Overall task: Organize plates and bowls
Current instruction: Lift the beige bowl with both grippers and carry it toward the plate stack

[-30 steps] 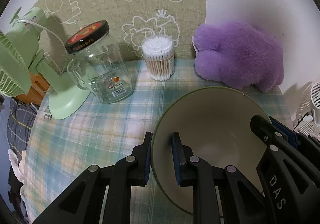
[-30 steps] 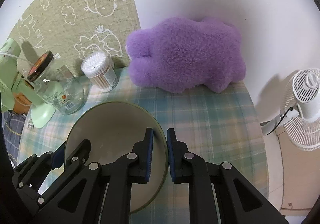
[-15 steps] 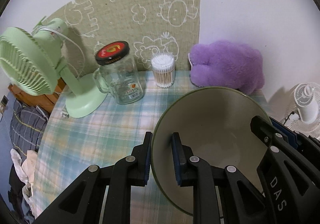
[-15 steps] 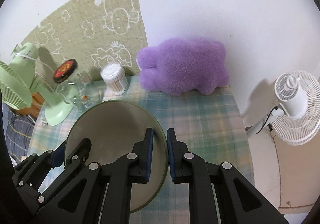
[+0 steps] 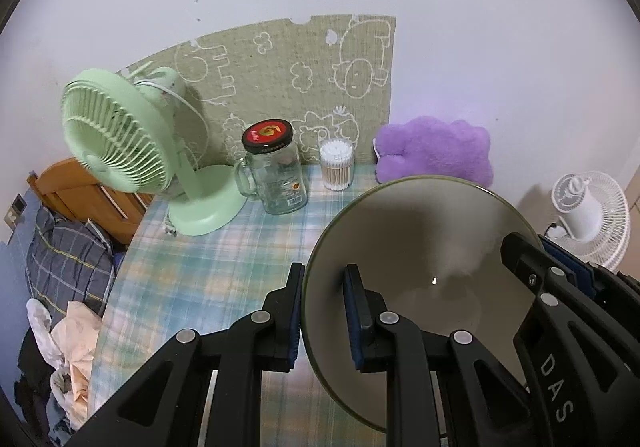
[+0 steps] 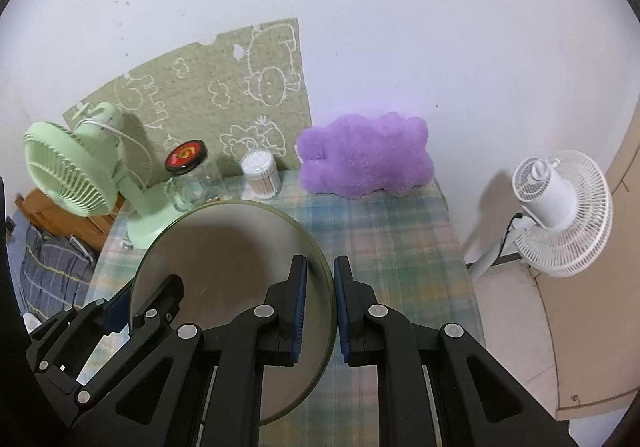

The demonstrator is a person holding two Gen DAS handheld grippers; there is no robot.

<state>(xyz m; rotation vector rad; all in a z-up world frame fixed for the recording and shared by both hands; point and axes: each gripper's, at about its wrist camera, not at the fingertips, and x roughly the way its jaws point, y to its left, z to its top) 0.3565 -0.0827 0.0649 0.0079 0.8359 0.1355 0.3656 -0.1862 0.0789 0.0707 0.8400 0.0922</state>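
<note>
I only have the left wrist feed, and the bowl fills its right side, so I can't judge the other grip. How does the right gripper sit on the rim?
Observer: The right gripper pinches the bowl at its right rim, one finger inside and one outside.
Operator: Anything lying just right of it?
Observer: Nothing, only plaid tablecloth out to its edge. The purple plush sits further back against the wall.
Operator: And the white fan?
Observer: It is off the tablecloth, mounted on a slim white pole beyond that edge.
</note>
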